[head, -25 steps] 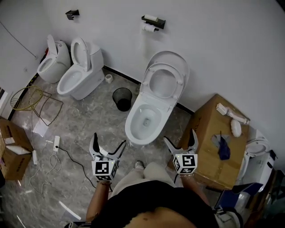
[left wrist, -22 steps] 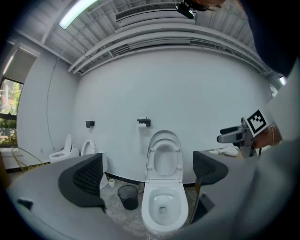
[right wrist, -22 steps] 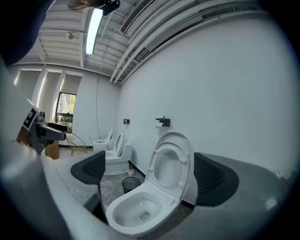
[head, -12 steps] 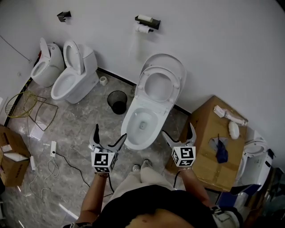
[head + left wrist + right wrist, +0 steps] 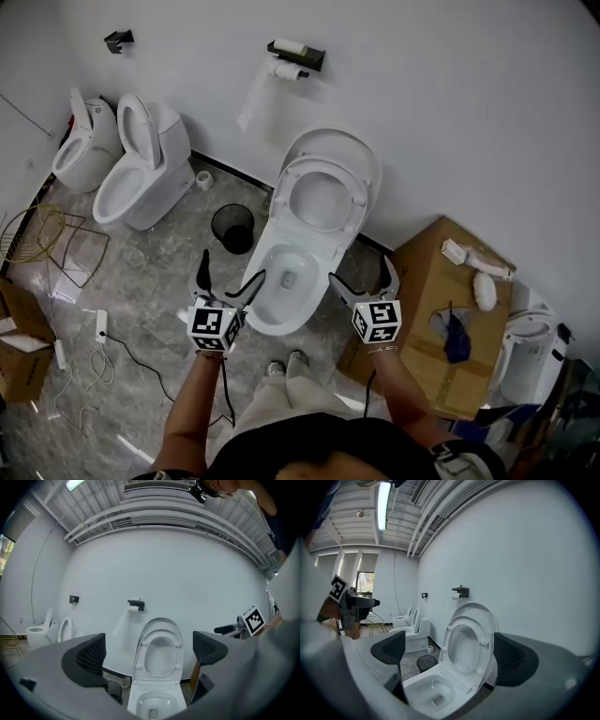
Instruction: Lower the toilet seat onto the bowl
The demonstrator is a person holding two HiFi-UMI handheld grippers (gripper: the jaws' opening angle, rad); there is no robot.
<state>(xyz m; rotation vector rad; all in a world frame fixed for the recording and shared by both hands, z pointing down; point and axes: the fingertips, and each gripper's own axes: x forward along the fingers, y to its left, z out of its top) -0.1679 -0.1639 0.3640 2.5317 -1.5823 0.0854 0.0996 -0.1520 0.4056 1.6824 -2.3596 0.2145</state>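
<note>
Left gripper (image 5: 150,651): jaws spread wide, nothing between them. Right gripper (image 5: 447,653), same story, gaping and empty. Framed in the gap of each is the toilet seat (image 5: 323,166), standing upright and leaning back on its lid (image 5: 328,139) against the white wall, well apart from both pairs of jaws. From the head view, the grippers hover on either side of the bowl (image 5: 258,314), at its front end. The right one is near a cardboard box (image 5: 422,272), and a black bin (image 5: 232,228) sits on the floor beyond the left one.

Black waste bin (image 5: 232,228), paper-roll holder (image 5: 295,52) on the wall — cardboard box (image 5: 422,272) at right, spare toilet (image 5: 127,187) at left
</note>
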